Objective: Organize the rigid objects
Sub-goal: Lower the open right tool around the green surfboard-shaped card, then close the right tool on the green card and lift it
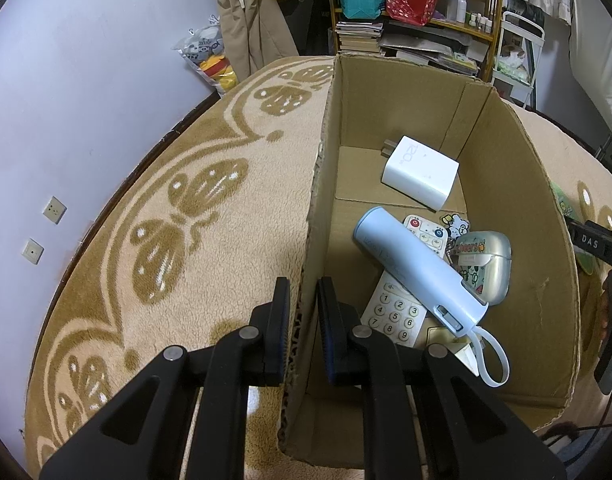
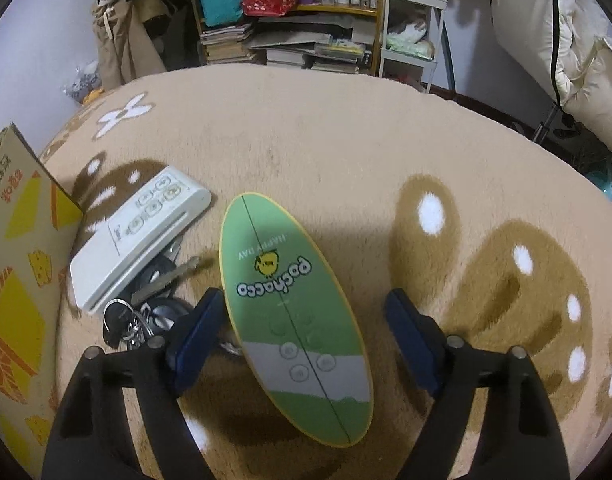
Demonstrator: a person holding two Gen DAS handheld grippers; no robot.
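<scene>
My left gripper [image 1: 301,300] is clamped on the near left wall of the cardboard box [image 1: 518,208], one pad outside and one inside, with the corrugated edge pinched between them. The box sits on the tan butterfly-patterned rug [image 1: 177,216]. Inside it I see a white charger block [image 1: 420,172] toward the far end, then a pale blue tube-shaped gadget [image 1: 418,270] with a loop strap lying slantwise over a white remote with number keys [image 1: 394,312]. Just beside those sits a silvery earbud case [image 1: 486,264] covered in cartoon stickers.

My right gripper [image 2: 301,332] hangs spread wide over the rug, its jaws straddling a green oval case [image 2: 293,320] printed with a yellow chick. The left finger [image 2: 197,336] looks to be touching or nearly touching the case's edge; the right one stands well clear, so nothing is gripped. No earlier view, so I judge only this.

Crowding the left side of that case is a bunch of keys [image 2: 145,312], partly tucked under a white flat remote [image 2: 141,236] that lies near the box's printed outer wall. The keys sit just beside my left finger, and I cannot tell for certain whether the finger rests on them.
</scene>
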